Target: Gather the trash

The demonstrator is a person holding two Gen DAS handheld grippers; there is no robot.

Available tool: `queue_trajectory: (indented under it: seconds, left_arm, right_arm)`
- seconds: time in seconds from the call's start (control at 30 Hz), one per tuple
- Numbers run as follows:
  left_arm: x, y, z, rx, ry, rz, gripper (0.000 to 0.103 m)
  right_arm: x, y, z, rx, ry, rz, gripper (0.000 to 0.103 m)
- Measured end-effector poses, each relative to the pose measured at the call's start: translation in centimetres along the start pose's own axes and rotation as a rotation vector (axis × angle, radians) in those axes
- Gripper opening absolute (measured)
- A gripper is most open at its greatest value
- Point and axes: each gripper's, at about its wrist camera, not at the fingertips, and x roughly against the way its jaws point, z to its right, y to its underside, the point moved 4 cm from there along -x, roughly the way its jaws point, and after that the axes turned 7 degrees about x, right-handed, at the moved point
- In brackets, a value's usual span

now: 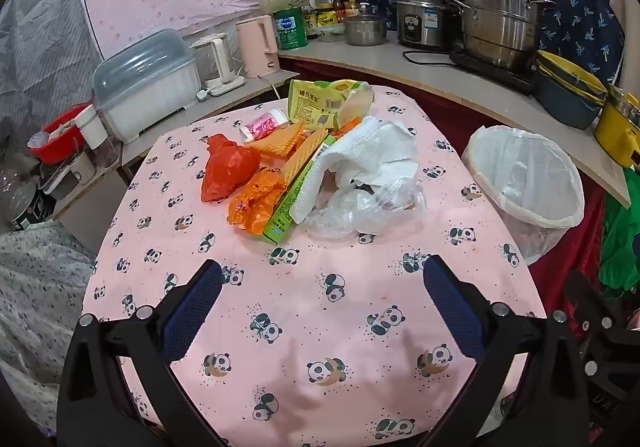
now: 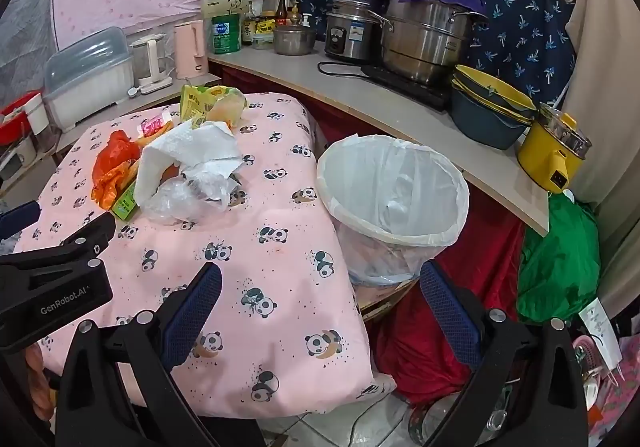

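Pink panda-print cloth covers the desk in front of you. Your left tool and right tool both hang released, gripping nothing. The trash sits heaped at the far side: white paper towel, red plastic bag, green box, clear wrap. A lined bin stands just beside the desk's right edge.

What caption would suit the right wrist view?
Open right tool poised over the panda tablecloth, trash pile ahead, lined bin beside the table.
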Motion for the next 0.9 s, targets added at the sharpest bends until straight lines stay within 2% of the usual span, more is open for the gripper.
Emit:
queue_trajectory:
  seconds: [0.53, 0.9]
  left_arm:
    - [-0.7, 0.3, -0.3, 0.013, -0.001, -0.027, 0.096]
    - [-0.6, 0.0, -0.1, 0.015, -0.001, -0.032, 0.096]
  right_arm:
    - [-0.4, -1.6, 0.3, -0.004, 0.004, 0.003, 0.096]
    - [0.0, -0.9, 0.1, -0.010, 0.009, 0.014, 0.096]
